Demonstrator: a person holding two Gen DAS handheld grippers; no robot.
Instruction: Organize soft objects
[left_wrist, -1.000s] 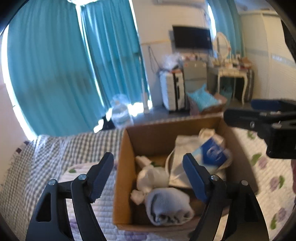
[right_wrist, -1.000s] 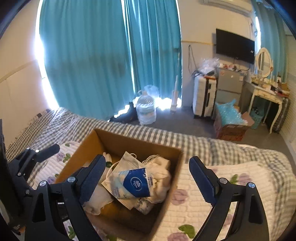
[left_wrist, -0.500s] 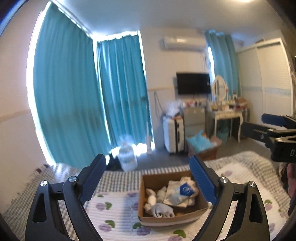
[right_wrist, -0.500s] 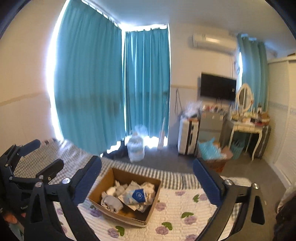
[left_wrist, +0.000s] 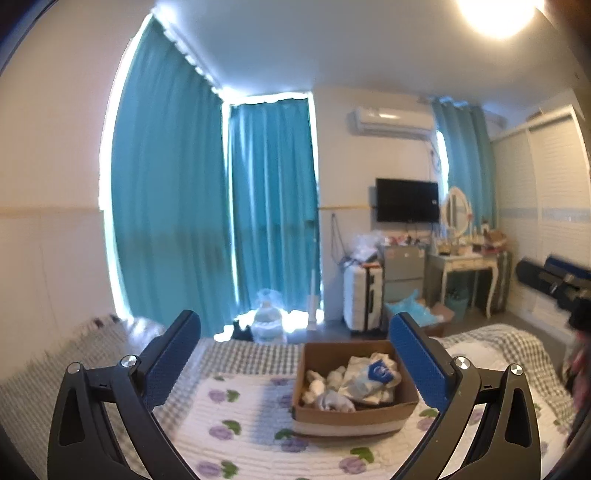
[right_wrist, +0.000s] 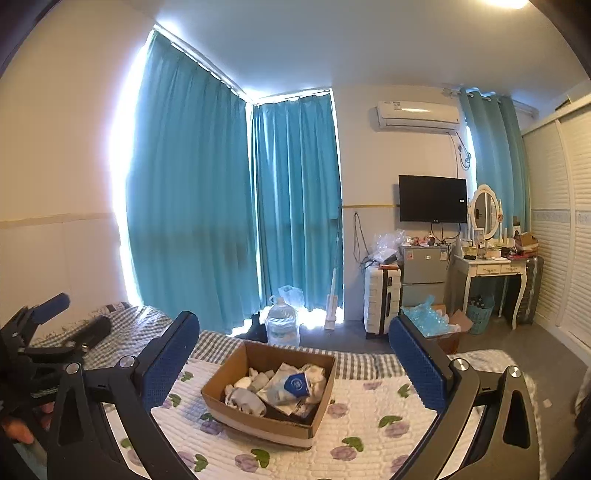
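An open cardboard box (left_wrist: 347, 417) (right_wrist: 258, 421) sits on the flowered bed quilt (left_wrist: 240, 424) (right_wrist: 369, 428). It holds soft items: a grey rolled sock (left_wrist: 334, 400) (right_wrist: 245, 400), white socks (left_wrist: 317, 384) (right_wrist: 255, 378) and a white packet with a blue label (left_wrist: 373, 374) (right_wrist: 291, 386). My left gripper (left_wrist: 293, 354) is open and empty, held well back from the box. My right gripper (right_wrist: 291, 356) is open and empty, also well back. Each gripper shows at the other view's edge.
Teal curtains (right_wrist: 236, 206) hang behind the bed. On the floor beyond stand a water jug (right_wrist: 282, 325), a white suitcase (right_wrist: 382, 299), a box of blue bags (right_wrist: 432, 325) and a white dressing table (right_wrist: 491, 273). A wardrobe (right_wrist: 561, 229) fills the right wall.
Both grippers have pulled up and back from right over the box; the box now looks small and far. Both stay open and empty.
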